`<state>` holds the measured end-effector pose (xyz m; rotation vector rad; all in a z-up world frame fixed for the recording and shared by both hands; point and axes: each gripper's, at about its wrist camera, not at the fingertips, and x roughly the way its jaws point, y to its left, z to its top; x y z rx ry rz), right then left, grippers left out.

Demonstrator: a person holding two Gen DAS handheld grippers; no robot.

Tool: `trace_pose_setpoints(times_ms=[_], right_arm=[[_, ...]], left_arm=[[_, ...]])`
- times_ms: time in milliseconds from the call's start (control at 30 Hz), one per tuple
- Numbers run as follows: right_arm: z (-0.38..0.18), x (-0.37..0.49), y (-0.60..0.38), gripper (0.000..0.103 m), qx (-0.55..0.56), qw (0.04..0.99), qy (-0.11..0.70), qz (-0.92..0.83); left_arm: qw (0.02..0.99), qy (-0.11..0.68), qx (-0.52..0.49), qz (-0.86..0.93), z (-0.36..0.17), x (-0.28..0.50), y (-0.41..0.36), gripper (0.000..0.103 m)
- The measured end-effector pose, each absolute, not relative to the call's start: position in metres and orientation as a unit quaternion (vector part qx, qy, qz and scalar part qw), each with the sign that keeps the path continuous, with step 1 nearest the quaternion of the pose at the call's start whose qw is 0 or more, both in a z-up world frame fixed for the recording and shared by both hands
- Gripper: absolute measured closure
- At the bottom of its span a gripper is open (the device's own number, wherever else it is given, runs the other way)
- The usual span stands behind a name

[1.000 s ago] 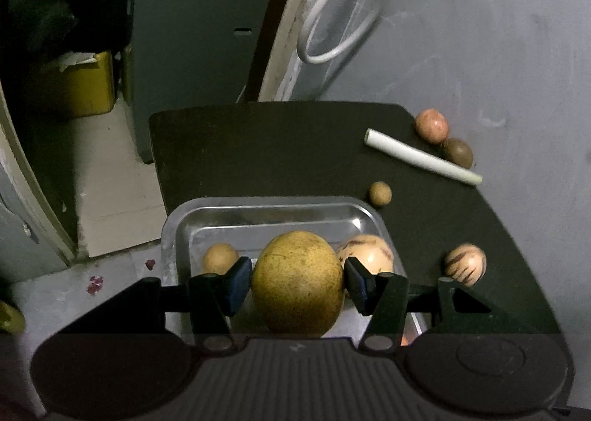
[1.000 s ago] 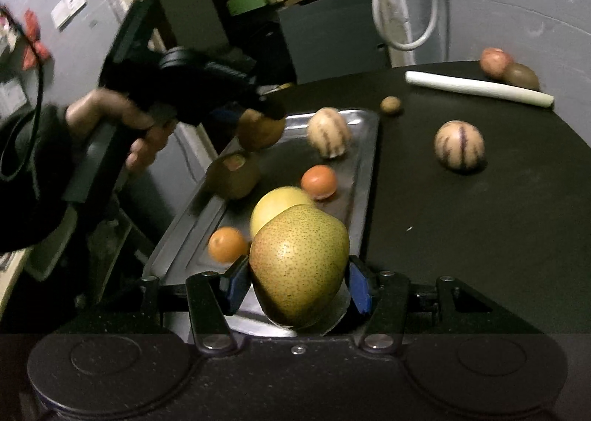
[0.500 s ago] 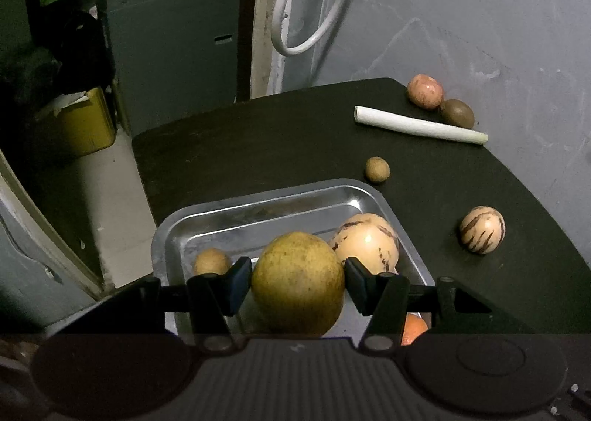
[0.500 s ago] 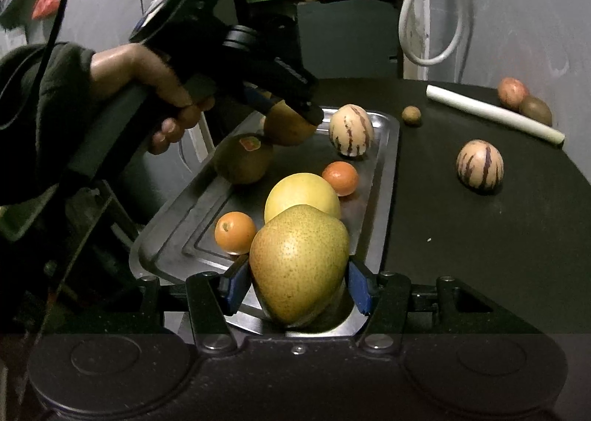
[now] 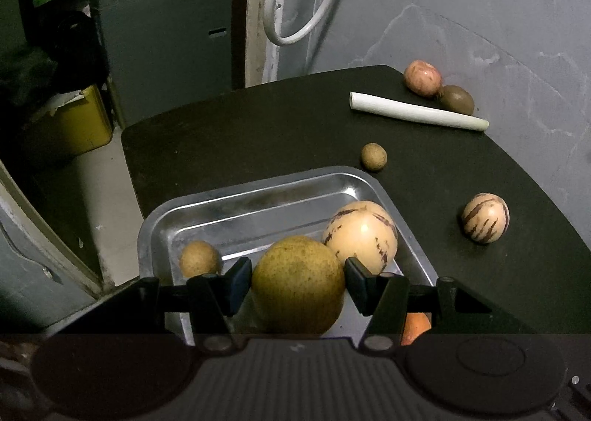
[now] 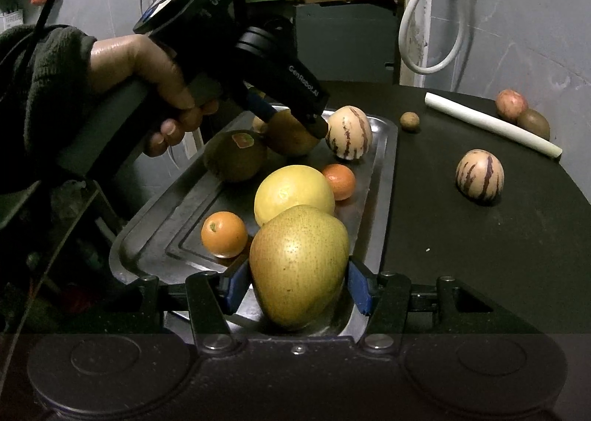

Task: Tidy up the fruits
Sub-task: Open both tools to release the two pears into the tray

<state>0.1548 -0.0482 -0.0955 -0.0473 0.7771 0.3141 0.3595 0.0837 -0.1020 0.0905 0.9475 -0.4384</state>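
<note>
A: Right gripper clamps the pear low over the tray near end. Left gripper clamps a brown round fruit over the far end.

B: Risks?

A: Round skins, small pads: either could slip and knock the others. Releasing high, it'd roll over the rim.

B: Tray contents?

A: Yellow citrus, two oranges, striped melon, stickered green fruit. Second striped melon sits apart on the table.
</note>
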Motion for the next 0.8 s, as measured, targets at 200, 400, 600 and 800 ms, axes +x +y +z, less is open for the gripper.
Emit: trace_pose_setpoints(times_ms=[200,400,600,800], right_arm=[[-0.097,0.156,-0.049,0.043,-0.024,0.911,0.383,0.151],[-0.096,0.152,-0.058,0.031,-0.019,0.908,0.388,0.155],[-0.087,0.145,-0.070,0.019,-0.006,0.909,0.380,0.171],[-0.070,0.139,-0.093,0.006,0.012,0.918,0.362,0.165]], left_arm=[[0.863,0.458,0.041,-0.209,-0.100,0.359,0.082,0.039],[0.862,0.459,0.045,-0.212,-0.095,0.353,0.079,0.021],[0.864,0.457,0.047,-0.206,-0.082,0.349,0.077,0.010],[0.874,0.441,0.061,-0.196,-0.063,0.342,0.074,0.001]])
